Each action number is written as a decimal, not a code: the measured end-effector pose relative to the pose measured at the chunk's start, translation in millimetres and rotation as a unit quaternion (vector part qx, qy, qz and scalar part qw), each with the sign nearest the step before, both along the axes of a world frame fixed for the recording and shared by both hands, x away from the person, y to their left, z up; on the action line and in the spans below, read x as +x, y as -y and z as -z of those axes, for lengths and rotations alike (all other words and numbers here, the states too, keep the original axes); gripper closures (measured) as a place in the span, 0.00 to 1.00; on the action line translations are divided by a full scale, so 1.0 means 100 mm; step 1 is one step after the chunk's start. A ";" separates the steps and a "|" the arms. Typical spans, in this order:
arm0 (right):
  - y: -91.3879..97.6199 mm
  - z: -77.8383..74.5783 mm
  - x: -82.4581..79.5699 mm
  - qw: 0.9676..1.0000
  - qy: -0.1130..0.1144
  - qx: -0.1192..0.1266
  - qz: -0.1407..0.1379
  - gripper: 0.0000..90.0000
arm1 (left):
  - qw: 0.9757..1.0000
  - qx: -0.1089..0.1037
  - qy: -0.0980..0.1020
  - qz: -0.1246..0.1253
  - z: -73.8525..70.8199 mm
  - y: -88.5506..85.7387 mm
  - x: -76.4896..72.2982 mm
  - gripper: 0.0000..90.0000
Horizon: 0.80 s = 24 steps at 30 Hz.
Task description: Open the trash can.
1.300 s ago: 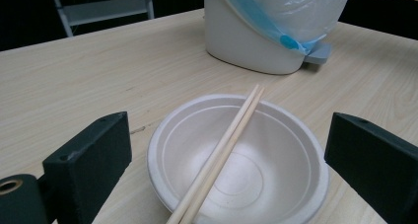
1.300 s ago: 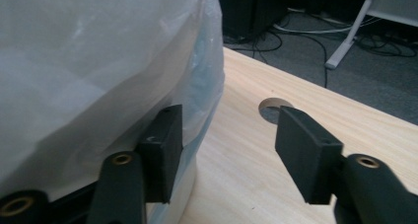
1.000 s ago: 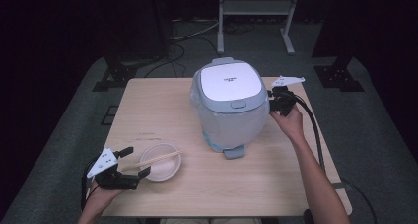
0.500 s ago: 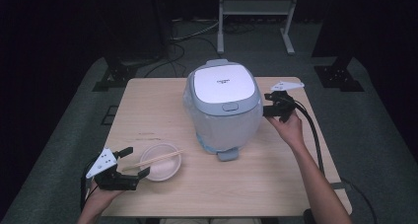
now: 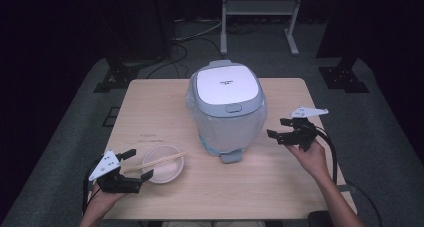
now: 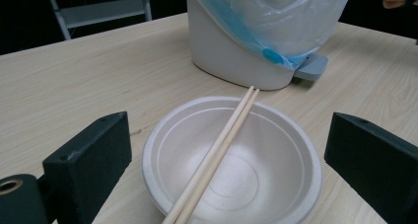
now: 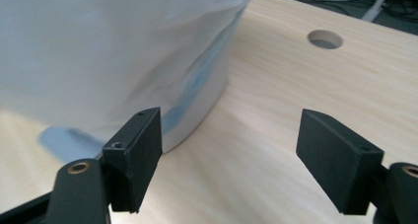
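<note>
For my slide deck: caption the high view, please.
Pedal bin mid-table; left gripper by bowl with chopsticks.

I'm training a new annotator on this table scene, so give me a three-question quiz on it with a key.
1. True or false: the chopsticks lie across the white bowl.
2. What lines the pedal bin? A) a plastic bag B) a cloth C) nothing
3. Does the right gripper hold anything?

Key:
1. True.
2. A, a pale plastic bag with a blue band.
3. No, its jaws have just been opening and stand open, empty, beside the bin.
</note>
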State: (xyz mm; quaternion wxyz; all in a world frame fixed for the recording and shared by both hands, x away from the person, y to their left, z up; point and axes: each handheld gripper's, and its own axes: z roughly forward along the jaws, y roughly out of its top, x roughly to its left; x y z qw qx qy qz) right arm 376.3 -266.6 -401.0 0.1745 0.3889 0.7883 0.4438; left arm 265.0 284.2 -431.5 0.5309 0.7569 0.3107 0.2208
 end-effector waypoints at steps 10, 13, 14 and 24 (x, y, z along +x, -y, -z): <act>-0.10 0.07 -0.37 0.999 -0.015 0.014 -0.038 0.33 | 1.000 0.005 0.003 0.001 -0.01 0.00 -0.01 0.03; -0.17 0.10 -0.45 0.998 -0.022 0.013 -0.050 0.33 | 1.000 0.003 0.004 0.001 -0.01 0.00 -0.01 0.03; -0.17 0.10 -0.45 0.998 -0.022 0.013 -0.050 0.33 | 1.000 0.003 0.004 0.001 -0.01 0.00 -0.01 0.03; -0.58 0.23 -0.60 0.993 -0.044 0.005 -0.106 0.61 | 1.000 0.002 0.003 0.001 -0.01 -0.01 -0.02 0.03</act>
